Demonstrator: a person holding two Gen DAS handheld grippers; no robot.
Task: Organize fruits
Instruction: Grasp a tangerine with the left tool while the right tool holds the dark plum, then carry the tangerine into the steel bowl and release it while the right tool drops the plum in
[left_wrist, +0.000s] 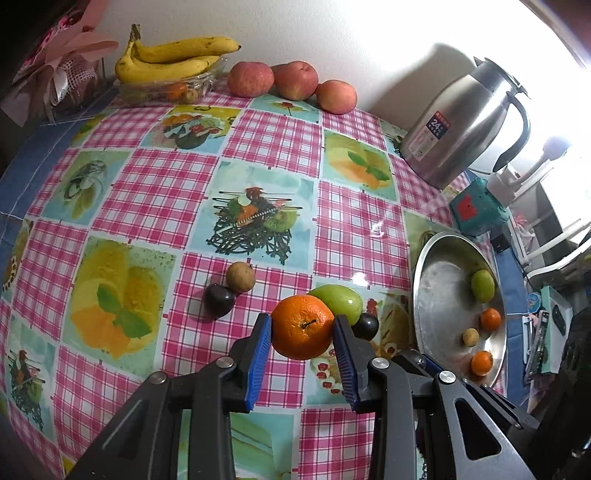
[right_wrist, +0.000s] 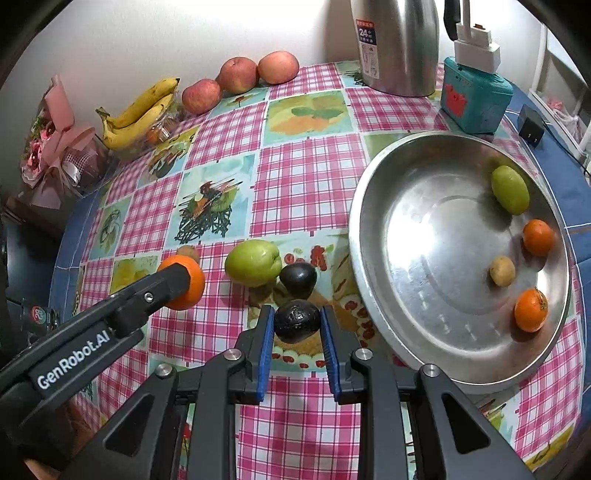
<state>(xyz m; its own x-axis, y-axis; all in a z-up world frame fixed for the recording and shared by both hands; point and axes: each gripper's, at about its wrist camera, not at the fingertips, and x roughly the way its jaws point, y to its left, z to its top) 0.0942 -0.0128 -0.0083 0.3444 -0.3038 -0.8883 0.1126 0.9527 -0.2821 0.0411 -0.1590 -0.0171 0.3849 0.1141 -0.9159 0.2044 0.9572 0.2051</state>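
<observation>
My left gripper (left_wrist: 303, 328) is shut on an orange (left_wrist: 303, 326); it also shows in the right wrist view (right_wrist: 184, 282). My right gripper (right_wrist: 297, 321) is shut on a dark plum (right_wrist: 296, 320), held just above the cloth. A green fruit (right_wrist: 253, 262) and a second dark plum (right_wrist: 298, 278) lie on the checked tablecloth between the grippers. A brown longan (left_wrist: 241, 277) and another dark plum (left_wrist: 219, 301) lie further left. The steel tray (right_wrist: 369, 280) on the right holds a green fruit (right_wrist: 509, 189), two oranges (right_wrist: 537, 237) and a longan (right_wrist: 502, 271).
Bananas (left_wrist: 173, 59) on a clear box and three apples (left_wrist: 295, 79) sit along the back wall. A steel thermos jug (left_wrist: 465, 122) and a teal box (right_wrist: 476, 98) stand behind the tray. A wrapped bouquet (right_wrist: 55, 147) lies at the far left.
</observation>
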